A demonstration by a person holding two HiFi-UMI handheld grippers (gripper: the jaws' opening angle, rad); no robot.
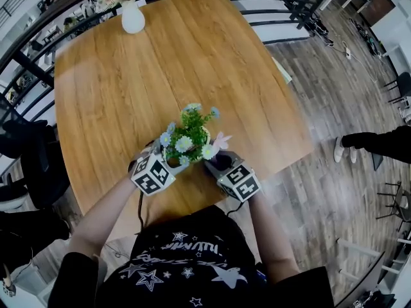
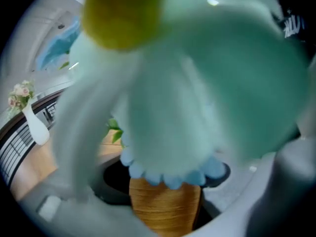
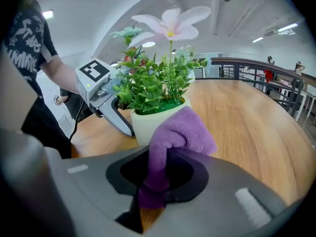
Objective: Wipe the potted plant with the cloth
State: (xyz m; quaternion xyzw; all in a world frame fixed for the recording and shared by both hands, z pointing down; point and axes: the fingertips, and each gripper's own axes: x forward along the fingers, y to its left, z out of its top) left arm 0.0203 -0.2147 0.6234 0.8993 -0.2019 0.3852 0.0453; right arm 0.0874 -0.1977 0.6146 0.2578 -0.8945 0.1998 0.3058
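Observation:
The potted plant (image 1: pixel 189 136), green leaves with blue and pink flowers in a cream pot (image 3: pixel 158 120), stands near the front edge of the wooden table (image 1: pixel 128 88). My right gripper (image 3: pixel 163 181) is shut on a purple cloth (image 3: pixel 180 132), whose bunched top sits against the pot's front wall. My left gripper (image 1: pixel 168 161) is at the pot's left side, one of its fingers (image 3: pixel 118 117) close beside the pot. In the left gripper view a blurred pale flower (image 2: pixel 187 83) fills the frame, and the left gripper (image 2: pixel 165 201) shows its jaws apart with only table wood between them.
A white vase of flowers (image 1: pixel 133 17) stands at the table's far edge, also seen as the vase (image 2: pixel 35 125). A dark railing (image 1: pixel 270 8) runs behind the table. Someone's feet (image 1: pixel 343 149) are on the wooden floor to the right.

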